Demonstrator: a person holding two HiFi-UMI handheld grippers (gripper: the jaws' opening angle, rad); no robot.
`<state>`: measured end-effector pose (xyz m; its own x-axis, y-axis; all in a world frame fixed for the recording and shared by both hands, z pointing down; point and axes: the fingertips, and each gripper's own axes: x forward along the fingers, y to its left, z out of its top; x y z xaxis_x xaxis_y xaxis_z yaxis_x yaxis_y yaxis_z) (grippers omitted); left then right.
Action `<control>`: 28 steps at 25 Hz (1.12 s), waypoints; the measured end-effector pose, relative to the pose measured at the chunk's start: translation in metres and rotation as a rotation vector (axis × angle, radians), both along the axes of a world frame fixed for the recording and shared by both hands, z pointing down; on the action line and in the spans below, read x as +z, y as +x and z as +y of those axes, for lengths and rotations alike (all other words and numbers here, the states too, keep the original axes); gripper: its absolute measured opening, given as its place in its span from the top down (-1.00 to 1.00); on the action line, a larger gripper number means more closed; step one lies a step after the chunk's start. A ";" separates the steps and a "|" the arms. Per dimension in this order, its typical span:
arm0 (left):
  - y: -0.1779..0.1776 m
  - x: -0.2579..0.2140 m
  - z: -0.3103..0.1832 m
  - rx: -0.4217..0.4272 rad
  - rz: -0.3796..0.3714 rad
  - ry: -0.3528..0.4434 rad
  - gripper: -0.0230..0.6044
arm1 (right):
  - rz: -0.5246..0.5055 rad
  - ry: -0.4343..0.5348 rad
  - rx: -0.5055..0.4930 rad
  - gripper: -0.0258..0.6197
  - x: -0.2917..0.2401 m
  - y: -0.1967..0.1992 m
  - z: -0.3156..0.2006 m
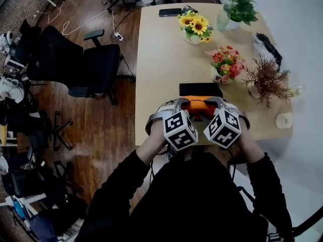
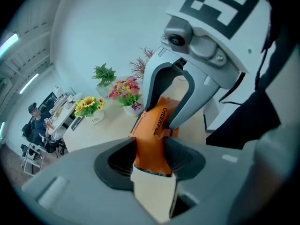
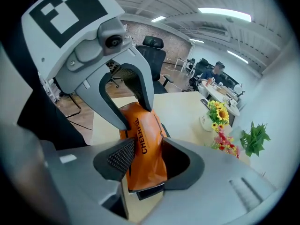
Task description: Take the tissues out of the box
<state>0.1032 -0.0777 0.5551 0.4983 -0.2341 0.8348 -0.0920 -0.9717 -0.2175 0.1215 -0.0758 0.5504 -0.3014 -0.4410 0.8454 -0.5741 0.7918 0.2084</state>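
Left gripper (image 2: pixel 151 157) and right gripper (image 3: pixel 144 162) are both clamped on one orange tissue pack (image 1: pixel 200 107), each from its own side. By this the soft pack is carried in two grips and is probably kept from sagging or slipping.

In the left gripper view the pack is squeezed between the grey pads (image 2: pixel 117 161) at the lower centre of the frame. In the right gripper view it is pinched the same way, with the ribbed pad (image 3: pixel 123 156) pressed into its printed side.

In the head view the pack is seen at the lower centre, just above the two marker cubes (image 1: pixel 180 129) and between the curved fingers. As far as can be judged, it is held up off the table (image 1: pixel 161 74).

Just beyond it, slightly higher in the frame, a black box (image 1: pixel 200 89) is lying flat on the table, apart from the pack. The tissues are therefore probably already out of it.

Farther up, pink flowers (image 1: pixel 226 59) and sunflowers (image 1: pixel 194 25) are set along the right half of the table, well apart from both grippers.
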 end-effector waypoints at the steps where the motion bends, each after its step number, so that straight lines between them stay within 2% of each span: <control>1: -0.004 -0.004 0.000 -0.007 0.005 0.010 0.39 | 0.002 0.013 -0.008 0.35 -0.005 -0.004 0.000; 8: -0.043 -0.032 -0.011 -0.080 0.007 0.087 0.39 | -0.003 0.083 -0.085 0.37 -0.032 -0.042 -0.012; 13: -0.083 -0.044 -0.021 -0.167 -0.003 0.108 0.40 | -0.011 0.107 -0.176 0.38 -0.045 -0.082 -0.024; 23: -0.152 -0.025 -0.033 -0.269 -0.043 0.063 0.40 | -0.046 0.039 -0.305 0.39 -0.024 -0.152 -0.039; 28: -0.173 -0.014 -0.038 -0.308 -0.040 0.016 0.41 | -0.044 -0.002 -0.350 0.40 -0.009 -0.178 -0.045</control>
<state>-0.0701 -0.1155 0.5409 0.3689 -0.3822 0.8473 -0.3728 -0.8959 -0.2417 -0.0565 -0.1208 0.5416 -0.4701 -0.3028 0.8290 -0.2761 0.9426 0.1877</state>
